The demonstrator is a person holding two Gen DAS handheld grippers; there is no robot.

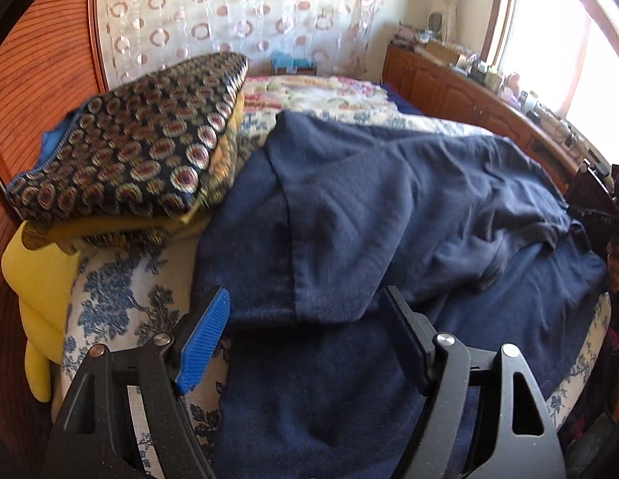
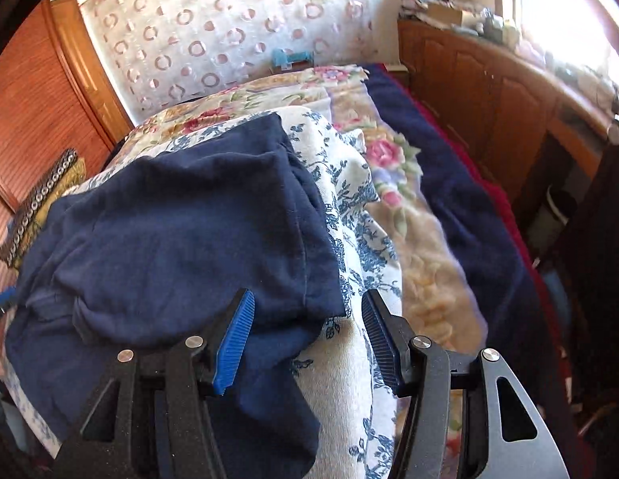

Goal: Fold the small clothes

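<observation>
A navy blue garment lies spread on the bed, its far part folded over the near part. My left gripper is open, its jaws wide apart just above the near left edge of the fold. In the right wrist view the same garment fills the left half. My right gripper is open over the garment's right hem corner, left finger above the cloth, right finger over the blue-flowered sheet. Neither gripper holds anything. The right gripper's black frame shows at the left view's right edge.
A patterned dark cushion rests on yellow bedding at the left. A floral blanket and a dark blue blanket lie to the right. Wooden cabinets with clutter run along the window wall. A wooden wardrobe stands at the left.
</observation>
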